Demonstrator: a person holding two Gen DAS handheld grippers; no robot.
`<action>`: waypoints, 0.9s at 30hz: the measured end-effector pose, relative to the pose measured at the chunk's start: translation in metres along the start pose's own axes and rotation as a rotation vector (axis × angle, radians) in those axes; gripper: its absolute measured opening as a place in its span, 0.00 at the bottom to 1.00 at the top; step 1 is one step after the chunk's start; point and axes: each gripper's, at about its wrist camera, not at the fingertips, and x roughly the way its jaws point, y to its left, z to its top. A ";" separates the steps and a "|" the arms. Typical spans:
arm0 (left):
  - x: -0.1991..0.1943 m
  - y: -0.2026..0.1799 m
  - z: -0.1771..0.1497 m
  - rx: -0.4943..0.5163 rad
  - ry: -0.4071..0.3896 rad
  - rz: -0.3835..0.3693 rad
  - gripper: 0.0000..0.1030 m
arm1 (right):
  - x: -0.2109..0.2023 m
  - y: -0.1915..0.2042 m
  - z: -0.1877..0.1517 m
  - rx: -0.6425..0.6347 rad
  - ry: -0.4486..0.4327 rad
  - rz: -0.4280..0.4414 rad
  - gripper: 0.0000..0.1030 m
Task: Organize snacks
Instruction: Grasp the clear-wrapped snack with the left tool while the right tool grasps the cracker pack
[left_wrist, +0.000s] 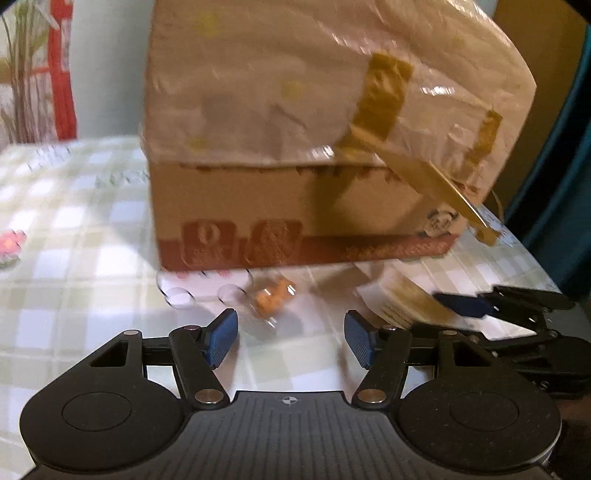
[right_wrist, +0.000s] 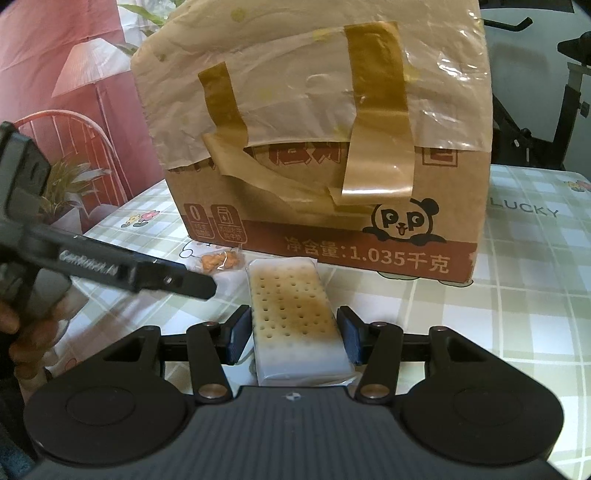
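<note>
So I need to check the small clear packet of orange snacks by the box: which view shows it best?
The right wrist view: the small clear packet of orange snacks is sharp there, lying on the checked tablecloth before the cardboard box. The left wrist view shows it closer but motion-blurred.

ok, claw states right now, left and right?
Left claw: open, empty, above the small orange snack packet.
Right claw: closed on the cracker pack.

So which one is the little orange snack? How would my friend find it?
Find the big taped cardboard box on the checked tablecloth. At its foot, left of the pale cracker pack with dotted holes, lies a tiny clear packet. It alone holds orange bits.
</note>
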 end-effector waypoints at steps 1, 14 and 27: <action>0.000 0.001 0.002 0.005 -0.011 0.018 0.62 | 0.000 0.000 0.000 0.000 0.000 0.000 0.52; 0.042 -0.011 0.016 0.162 0.016 0.105 0.40 | 0.002 -0.003 0.000 0.014 0.002 0.002 0.52; 0.020 -0.021 -0.014 0.115 0.017 0.150 0.22 | 0.004 -0.002 0.001 0.005 0.015 -0.003 0.52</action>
